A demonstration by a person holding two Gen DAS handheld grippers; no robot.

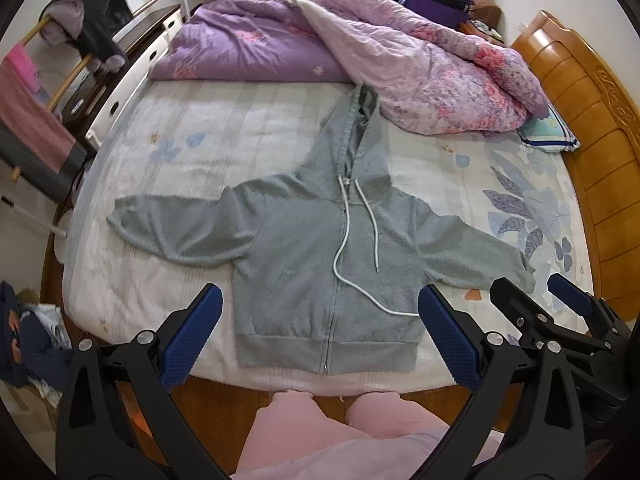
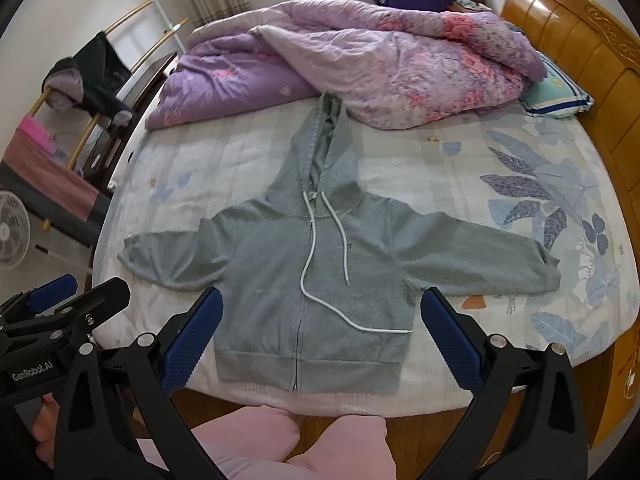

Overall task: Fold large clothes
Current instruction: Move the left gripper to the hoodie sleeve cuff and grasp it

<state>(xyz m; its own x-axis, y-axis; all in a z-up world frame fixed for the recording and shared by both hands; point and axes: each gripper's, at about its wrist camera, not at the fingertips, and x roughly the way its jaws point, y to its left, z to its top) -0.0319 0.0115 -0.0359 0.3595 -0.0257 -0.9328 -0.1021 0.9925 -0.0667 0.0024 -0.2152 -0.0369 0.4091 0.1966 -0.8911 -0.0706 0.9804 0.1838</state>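
A grey zip-up hoodie [image 1: 316,264] lies flat and face up on the bed, sleeves spread to both sides, hood pointing away, white drawstrings loose over the chest. It also shows in the right wrist view [image 2: 304,280]. My left gripper [image 1: 320,300] is open and empty, held above the hoodie's hem near the bed's front edge. My right gripper [image 2: 320,300] is open and empty, at the same height just to the right. The right gripper shows at the right in the left wrist view [image 1: 532,286], and the left gripper at the left in the right wrist view [image 2: 86,284].
A purple floral quilt [image 1: 360,52] is bunched at the far side of the bed. A wooden headboard [image 1: 592,140] runs along the right. A pillow [image 1: 548,132] lies by it. A clothes rack [image 1: 72,40] and a fan [image 2: 12,232] stand left. Pink-clad legs [image 1: 332,420] touch the front edge.
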